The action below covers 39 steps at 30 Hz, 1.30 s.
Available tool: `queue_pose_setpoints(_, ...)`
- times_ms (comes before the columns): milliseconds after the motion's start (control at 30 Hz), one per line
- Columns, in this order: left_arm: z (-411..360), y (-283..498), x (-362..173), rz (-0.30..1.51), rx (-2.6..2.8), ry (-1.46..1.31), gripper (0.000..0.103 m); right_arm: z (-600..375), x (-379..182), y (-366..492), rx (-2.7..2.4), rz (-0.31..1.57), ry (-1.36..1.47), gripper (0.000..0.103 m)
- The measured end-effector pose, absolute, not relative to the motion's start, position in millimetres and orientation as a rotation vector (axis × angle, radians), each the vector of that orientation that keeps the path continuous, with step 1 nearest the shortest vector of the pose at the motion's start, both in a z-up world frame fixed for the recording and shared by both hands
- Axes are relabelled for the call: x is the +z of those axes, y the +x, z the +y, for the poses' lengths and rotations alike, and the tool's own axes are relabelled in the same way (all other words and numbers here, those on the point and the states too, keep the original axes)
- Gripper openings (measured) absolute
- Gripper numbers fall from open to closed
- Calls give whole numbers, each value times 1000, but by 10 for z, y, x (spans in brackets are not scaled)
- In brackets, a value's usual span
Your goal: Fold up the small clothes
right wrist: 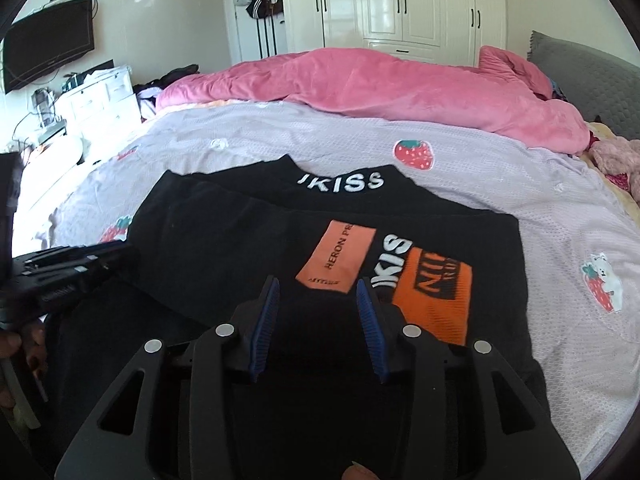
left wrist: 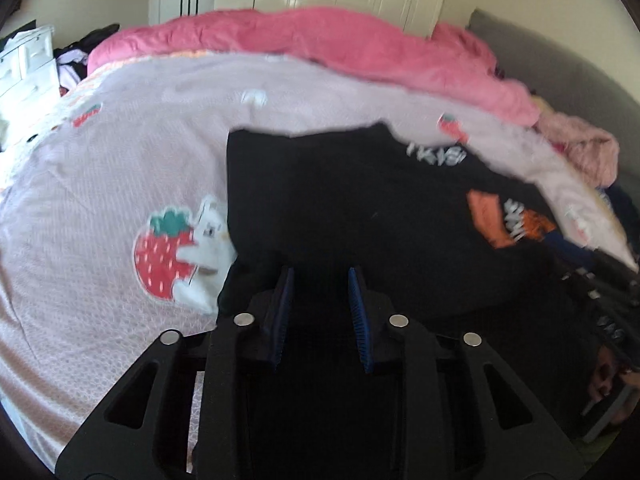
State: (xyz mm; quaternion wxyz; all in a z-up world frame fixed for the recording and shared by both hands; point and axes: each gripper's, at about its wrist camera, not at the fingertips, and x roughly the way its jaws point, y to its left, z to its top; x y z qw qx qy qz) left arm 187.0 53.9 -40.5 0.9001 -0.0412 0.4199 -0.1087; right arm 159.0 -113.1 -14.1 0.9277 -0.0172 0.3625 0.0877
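**Black top flat on the bed, both grippers free**

I see the black top (right wrist: 256, 240) lying partly folded on the lilac bedspread (right wrist: 500, 184), near the bed's edge. My left gripper (left wrist: 321, 280) and right gripper (right wrist: 318, 288) hover above it, jaws apart, pads clear of the cloth.

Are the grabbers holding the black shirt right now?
No. The left gripper and right gripper both hover open above the black shirt, nothing between their fingers.

Both my wrist cameras look forward-down along each hand-held gripper, close over the bed (left wrist: 100, 168); shared ahead: black shirt (right wrist: 248, 248), pink duvet (right wrist: 380, 84).
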Motion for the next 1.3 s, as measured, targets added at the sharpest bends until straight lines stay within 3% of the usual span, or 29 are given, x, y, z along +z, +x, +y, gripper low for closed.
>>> queue_pose_setpoints(200, 651, 1856, -424, 885, -245, -151, 21, -1205, -370, 1699, 150, 850, -30, 39)
queue_pose_setpoints(533, 656, 1836, -414, 880, -252, -149, 21, -1214, -323, 1628, 154, 845, -13, 40)
queue_pose_setpoints(800, 683, 1777, -368, 873, -254, -153, 21, -1212, -214, 1546, 151, 810, 12, 54)
queue_pose_setpoints(967, 692, 1742, -325, 864, -262, -166, 31, -1207, -174, 1514, 147, 797, 16, 60)
queue_pose_setpoints(1067, 712, 1702, -284, 852, -258, -165, 37, -1200, -146, 1492, 139, 783, 10, 73)
queue_pose_setpoints(1167, 733, 1694, -263, 845, -249, -170, 50, -1196, -127, 1483, 137, 776, 5, 74)
queue_pose_setpoints(1200, 738, 1693, -257, 842, -243, -167, 54, -1198, -124, 1486, 135, 775, 3, 82)
queue_pose_setpoints(1300, 762, 1688, -237, 834, -231, -165, 62, -1207, -110, 1474, 128, 762, 5, 86)
